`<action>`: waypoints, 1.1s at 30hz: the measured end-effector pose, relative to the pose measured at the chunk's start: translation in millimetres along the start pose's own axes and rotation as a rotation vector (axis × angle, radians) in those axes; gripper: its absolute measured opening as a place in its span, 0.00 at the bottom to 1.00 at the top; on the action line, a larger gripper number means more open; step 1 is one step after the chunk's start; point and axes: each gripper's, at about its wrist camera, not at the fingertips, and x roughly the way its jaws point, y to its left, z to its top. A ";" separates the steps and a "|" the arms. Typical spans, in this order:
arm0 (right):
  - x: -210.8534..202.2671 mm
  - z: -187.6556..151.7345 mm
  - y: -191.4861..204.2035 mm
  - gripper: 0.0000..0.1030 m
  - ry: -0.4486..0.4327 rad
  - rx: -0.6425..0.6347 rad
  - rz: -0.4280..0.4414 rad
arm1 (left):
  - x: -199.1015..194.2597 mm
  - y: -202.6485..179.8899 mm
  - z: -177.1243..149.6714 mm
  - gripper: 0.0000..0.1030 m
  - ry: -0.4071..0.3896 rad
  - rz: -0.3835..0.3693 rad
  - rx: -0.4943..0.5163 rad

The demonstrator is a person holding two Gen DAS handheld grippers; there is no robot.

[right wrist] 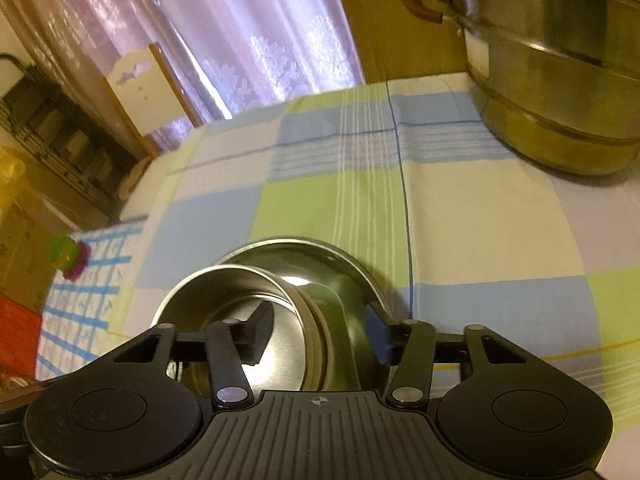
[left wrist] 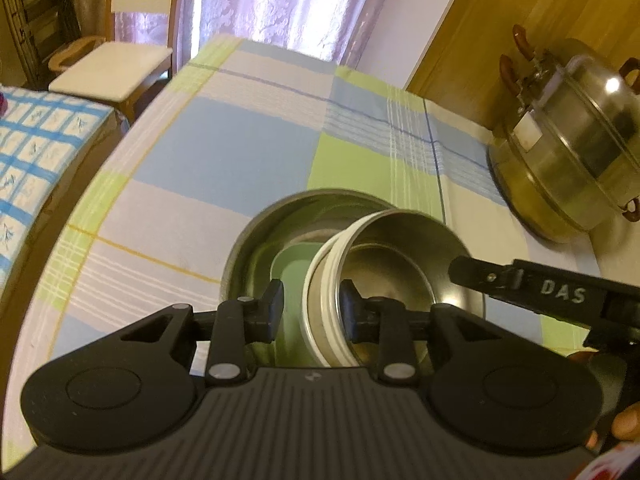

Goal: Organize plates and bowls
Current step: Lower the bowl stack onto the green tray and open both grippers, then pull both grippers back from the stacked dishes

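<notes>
A small steel bowl with a white band [left wrist: 384,276] sits tilted inside a larger steel bowl [left wrist: 280,220] on the checked tablecloth. My left gripper [left wrist: 312,308] is open, its fingers on either side of the small bowl's near rim, not pressing it. My right gripper [right wrist: 320,336] is open too, straddling the same small bowl's [right wrist: 240,300] right rim over the larger bowl [right wrist: 320,256]. The right gripper's finger [left wrist: 472,272] reaches in from the right in the left wrist view.
A large stacked steel steamer pot [left wrist: 568,152] with brown handles stands at the table's back right, also in the right wrist view [right wrist: 560,60]. A white chair [left wrist: 112,68] and a blue-checked table [left wrist: 32,152] lie to the left. Curtains hang behind.
</notes>
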 end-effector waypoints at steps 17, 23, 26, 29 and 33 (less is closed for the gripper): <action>-87.3 -49.3 9.1 0.64 -0.123 -0.035 0.024 | -85.3 -7.1 -35.8 0.25 -0.109 0.024 0.208; -102.0 -74.3 12.0 0.64 -0.092 -0.062 0.028 | -108.6 -10.2 -60.0 0.25 -0.082 0.012 0.198; -112.1 -85.5 10.4 0.64 -0.084 -0.070 0.035 | -117.1 -12.8 -71.6 0.25 -0.067 0.015 0.194; -121.8 -96.0 9.3 0.64 -0.083 -0.093 0.032 | -125.3 -17.7 -84.1 0.25 -0.056 0.015 0.192; -133.8 -107.6 4.2 0.64 -0.076 -0.116 0.028 | -136.9 -27.7 -102.4 0.25 -0.049 0.014 0.194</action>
